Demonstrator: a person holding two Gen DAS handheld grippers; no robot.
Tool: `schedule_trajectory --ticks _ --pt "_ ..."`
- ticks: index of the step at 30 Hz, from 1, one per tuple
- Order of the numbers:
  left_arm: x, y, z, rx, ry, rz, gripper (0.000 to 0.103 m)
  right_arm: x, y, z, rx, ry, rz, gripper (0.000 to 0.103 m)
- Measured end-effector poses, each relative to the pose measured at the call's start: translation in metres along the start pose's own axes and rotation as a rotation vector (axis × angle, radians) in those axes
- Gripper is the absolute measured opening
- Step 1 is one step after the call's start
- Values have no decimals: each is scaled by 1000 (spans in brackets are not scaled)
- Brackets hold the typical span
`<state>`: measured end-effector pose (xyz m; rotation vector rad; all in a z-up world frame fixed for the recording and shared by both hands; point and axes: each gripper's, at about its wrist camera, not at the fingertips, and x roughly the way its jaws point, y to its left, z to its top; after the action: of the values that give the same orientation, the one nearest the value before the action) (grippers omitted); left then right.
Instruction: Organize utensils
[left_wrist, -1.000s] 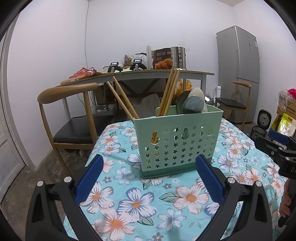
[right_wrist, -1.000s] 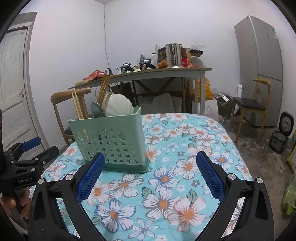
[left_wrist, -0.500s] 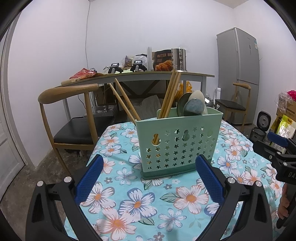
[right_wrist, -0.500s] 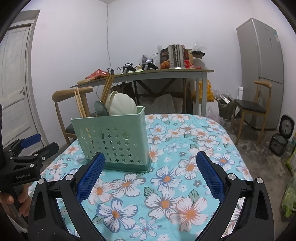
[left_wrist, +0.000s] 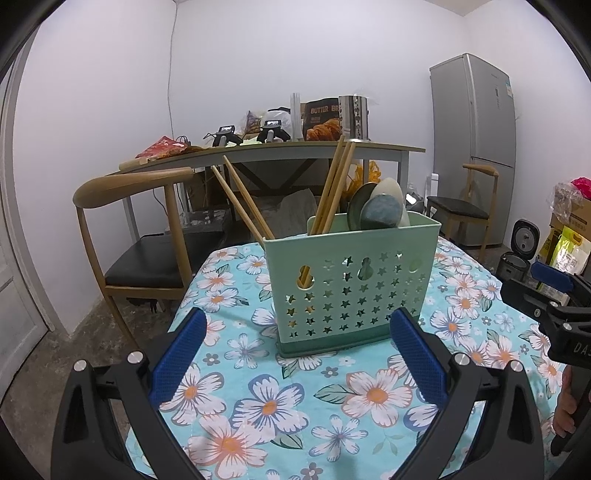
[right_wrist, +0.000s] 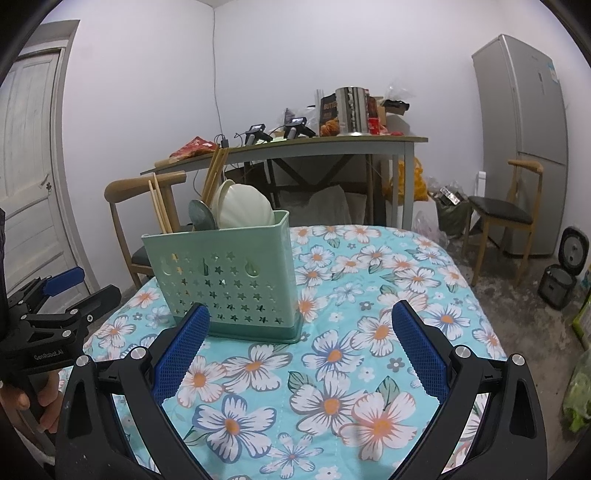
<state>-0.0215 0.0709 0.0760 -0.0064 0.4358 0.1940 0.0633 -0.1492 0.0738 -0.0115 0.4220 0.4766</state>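
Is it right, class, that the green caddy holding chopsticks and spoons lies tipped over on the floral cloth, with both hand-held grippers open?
Not quite. The caddy stands upright on the cloth, as the left wrist view shows. Chopsticks, spoons and the open left hand-held gripper and right hand-held gripper are right.

Green utensil holder (left_wrist: 354, 284), upright on a floral tablecloth (left_wrist: 266, 402), containing wooden chopsticks (left_wrist: 332, 192) and spoons (left_wrist: 380, 210). Left gripper (left_wrist: 295, 362) in foreground, jaws spread wide, empty. Right gripper (left_wrist: 554, 295) at right edge; wooden chair (left_wrist: 125, 229) behind.
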Motion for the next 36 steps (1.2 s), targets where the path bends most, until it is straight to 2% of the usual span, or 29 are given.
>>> schedule_trajectory --ticks 36 --pt "-2 0 -1 7 -18 15 97 6 11 -4 -33 40 37 95"
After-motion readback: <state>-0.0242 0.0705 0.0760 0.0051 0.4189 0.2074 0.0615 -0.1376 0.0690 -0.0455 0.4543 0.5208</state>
